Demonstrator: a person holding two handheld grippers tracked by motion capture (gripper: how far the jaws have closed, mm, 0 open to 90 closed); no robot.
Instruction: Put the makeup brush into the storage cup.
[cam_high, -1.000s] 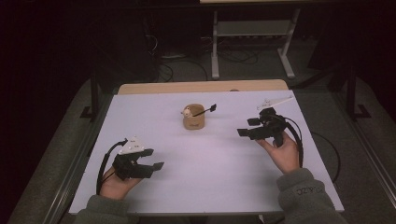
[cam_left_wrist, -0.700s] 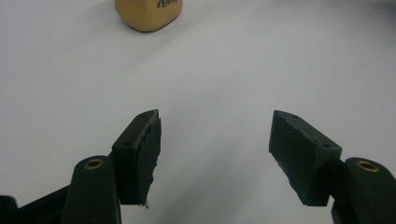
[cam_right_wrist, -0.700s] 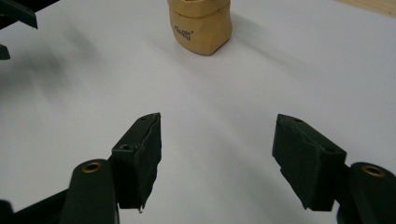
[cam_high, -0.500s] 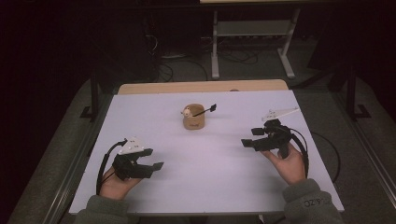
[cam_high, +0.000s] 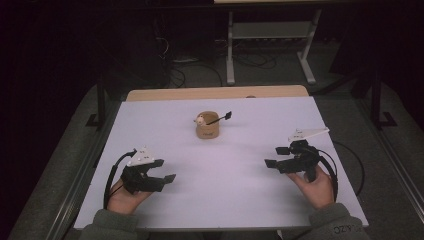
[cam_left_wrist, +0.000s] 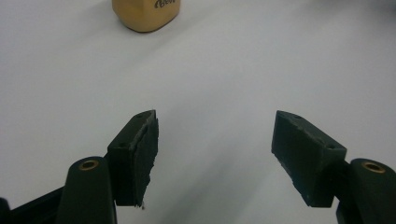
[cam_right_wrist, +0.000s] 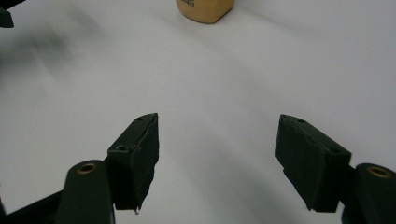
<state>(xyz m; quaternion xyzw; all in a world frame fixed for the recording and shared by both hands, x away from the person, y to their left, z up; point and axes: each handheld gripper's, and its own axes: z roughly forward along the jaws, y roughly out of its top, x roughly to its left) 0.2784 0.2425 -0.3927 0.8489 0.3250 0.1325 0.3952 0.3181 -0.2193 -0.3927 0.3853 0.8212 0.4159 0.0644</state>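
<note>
Dark floor and metal frame legs are lying beyond a white rectangular table. Left gripper and right gripper are resting wide apart, jaws gaping and empty, the left's having just been opening. Small tan wooden cup, black-handled utensil inside, is standing centre-back; approach probably comes next.

1. A small tan cup stands upright on the white table, around the middle of its width and closer to the far edge than to the near one.
2. A thin black-tipped stick leans out of the cup, tilted toward the table's right edge.
3. The cup's base bears dark lettering, too cropped to read.
</note>
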